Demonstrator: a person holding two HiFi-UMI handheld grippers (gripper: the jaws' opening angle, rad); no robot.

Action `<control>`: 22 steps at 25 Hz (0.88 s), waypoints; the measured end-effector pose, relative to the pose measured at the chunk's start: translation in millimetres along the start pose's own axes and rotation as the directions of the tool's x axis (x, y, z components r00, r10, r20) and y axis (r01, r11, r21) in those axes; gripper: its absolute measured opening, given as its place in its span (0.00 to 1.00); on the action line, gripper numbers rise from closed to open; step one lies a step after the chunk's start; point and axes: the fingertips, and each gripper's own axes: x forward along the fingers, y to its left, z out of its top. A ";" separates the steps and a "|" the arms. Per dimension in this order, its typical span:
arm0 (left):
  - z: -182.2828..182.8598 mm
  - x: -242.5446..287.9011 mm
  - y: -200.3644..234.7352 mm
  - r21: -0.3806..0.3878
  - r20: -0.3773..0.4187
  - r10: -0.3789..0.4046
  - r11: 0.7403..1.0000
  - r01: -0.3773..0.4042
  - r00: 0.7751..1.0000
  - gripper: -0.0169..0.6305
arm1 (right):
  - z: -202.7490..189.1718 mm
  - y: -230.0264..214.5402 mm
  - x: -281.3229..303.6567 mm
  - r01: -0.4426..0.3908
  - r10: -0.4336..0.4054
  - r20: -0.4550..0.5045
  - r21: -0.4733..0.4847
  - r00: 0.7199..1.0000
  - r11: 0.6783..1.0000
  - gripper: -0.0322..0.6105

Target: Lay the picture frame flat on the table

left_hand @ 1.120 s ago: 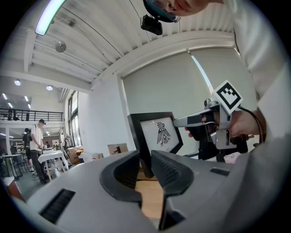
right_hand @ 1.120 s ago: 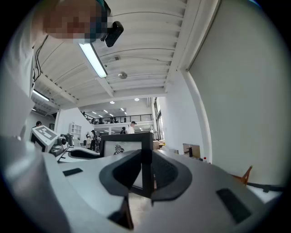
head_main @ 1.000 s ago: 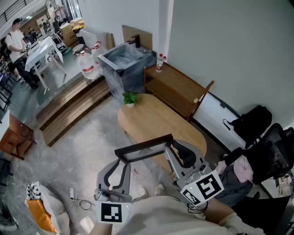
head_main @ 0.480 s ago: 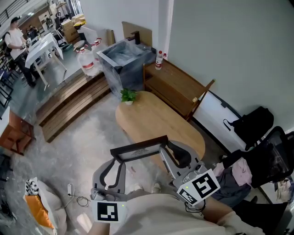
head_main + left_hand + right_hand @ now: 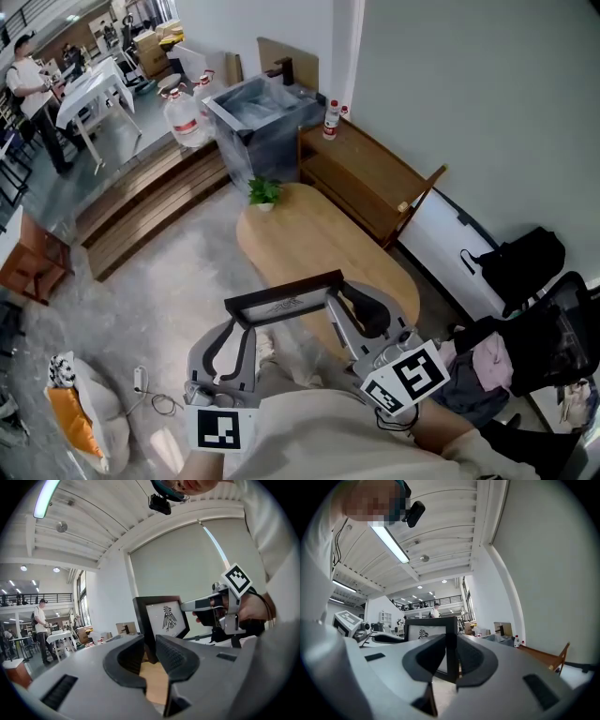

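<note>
A black picture frame (image 5: 284,299) with a white print of a dark bird figure hangs in the air over the near end of the oval wooden table (image 5: 309,234). My left gripper (image 5: 238,322) is shut on its left edge and my right gripper (image 5: 334,301) on its right edge. In the left gripper view the frame (image 5: 164,617) stands upright between the jaws, its left bar pinched, and the right gripper (image 5: 206,604) shows on the far side. In the right gripper view the frame's (image 5: 427,631) right bar is clamped between the jaws.
A small potted plant (image 5: 263,194) stands at the table's far end. A wooden bench (image 5: 366,183) lies along the wall behind it. A grey wrapped box (image 5: 258,127) and a water jug (image 5: 185,122) stand farther back. A black chair (image 5: 539,328) with clothes is at the right.
The frame stays gripped at both ends and has drifted slightly up the picture, towards the table's near end. The head view has shifted a little.
</note>
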 end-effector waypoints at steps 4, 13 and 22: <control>-6.9 9.9 3.7 0.001 -0.012 0.006 1.000 -0.006 1.000 0.14 | -6.0 -7.6 11.2 -0.006 0.006 -0.003 0.006 1.000 1.000 0.13; -26.6 40.0 32.6 -0.016 -0.027 0.016 1.000 -0.017 0.999 0.14 | -23.7 -18.2 52.1 -0.015 0.016 -0.026 0.012 1.000 1.000 0.13; -41.9 87.7 91.5 -0.032 -0.044 -0.003 0.999 0.002 0.999 0.14 | -35.5 -32.1 126.5 -0.005 0.006 -0.066 0.022 0.998 1.000 0.13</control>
